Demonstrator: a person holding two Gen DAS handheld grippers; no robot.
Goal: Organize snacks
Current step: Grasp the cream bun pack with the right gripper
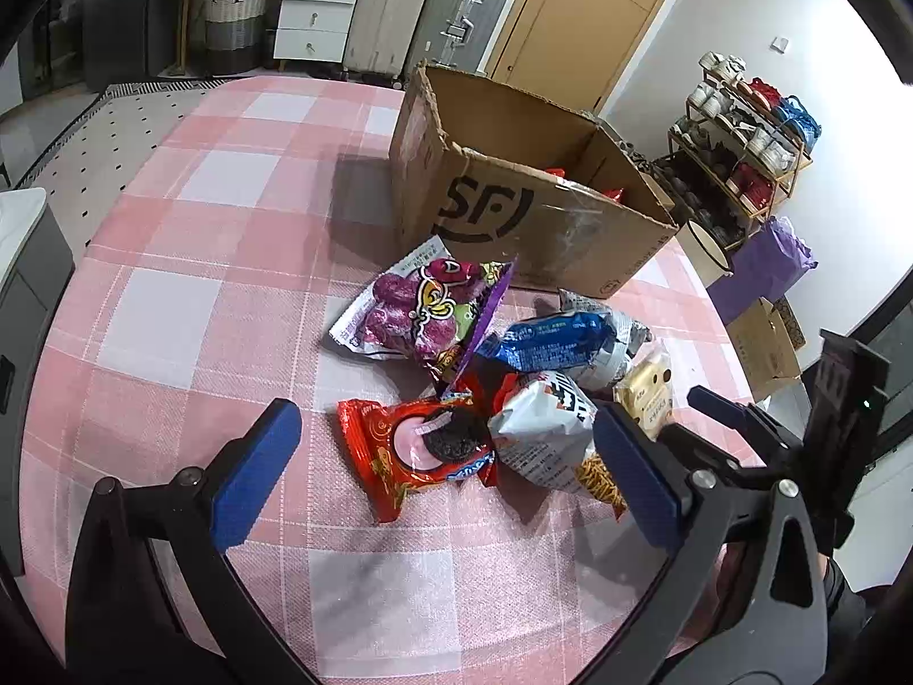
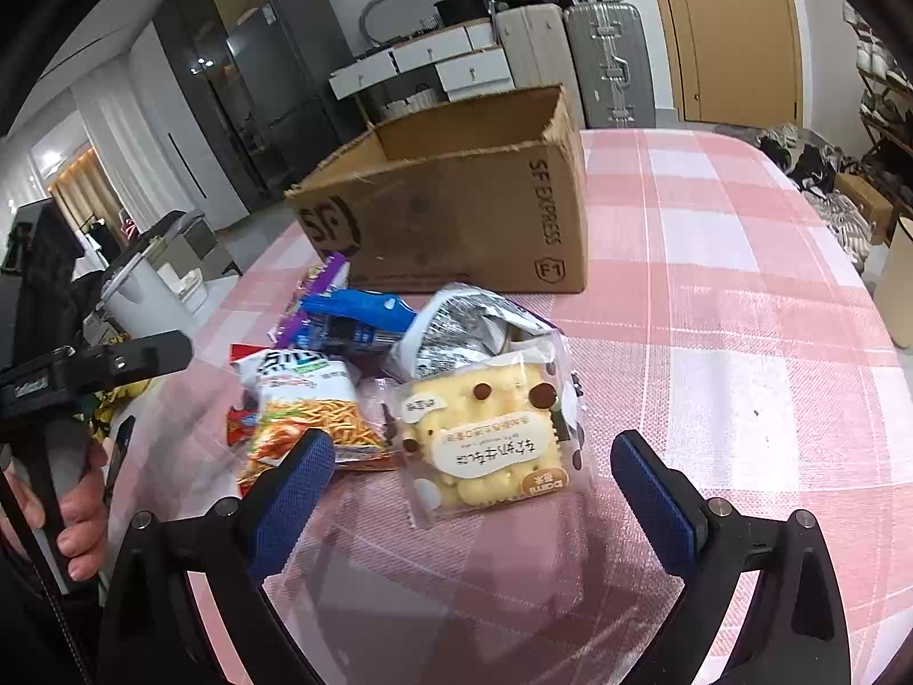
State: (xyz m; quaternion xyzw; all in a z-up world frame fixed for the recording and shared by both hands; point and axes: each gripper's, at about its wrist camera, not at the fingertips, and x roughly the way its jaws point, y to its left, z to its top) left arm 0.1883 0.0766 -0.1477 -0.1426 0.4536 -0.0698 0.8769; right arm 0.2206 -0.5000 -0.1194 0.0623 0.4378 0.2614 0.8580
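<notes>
A pile of snack packs lies on the pink checked tablecloth [image 1: 228, 297] before an open cardboard box [image 1: 530, 222]. In the left wrist view my left gripper [image 1: 439, 474] is open and empty, its fingers either side of a red Oreo pack [image 1: 411, 451] and a white noodle-snack bag [image 1: 542, 434]. Behind them lie a purple gummy bag [image 1: 416, 308] and a blue pack [image 1: 548, 337]. In the right wrist view my right gripper [image 2: 473, 474] is open and empty around a clear pack of yellow biscuits [image 2: 485, 445], with the noodle-snack bag [image 2: 308, 405] to its left and the box [image 2: 456, 211] beyond.
A few red packs show inside the box [image 1: 613, 193]. The right gripper's body [image 1: 759, 434] stands at the right in the left wrist view. Off the table are suitcases [image 1: 428, 5], white drawers [image 1: 316, 11] and a shoe rack [image 1: 742, 154].
</notes>
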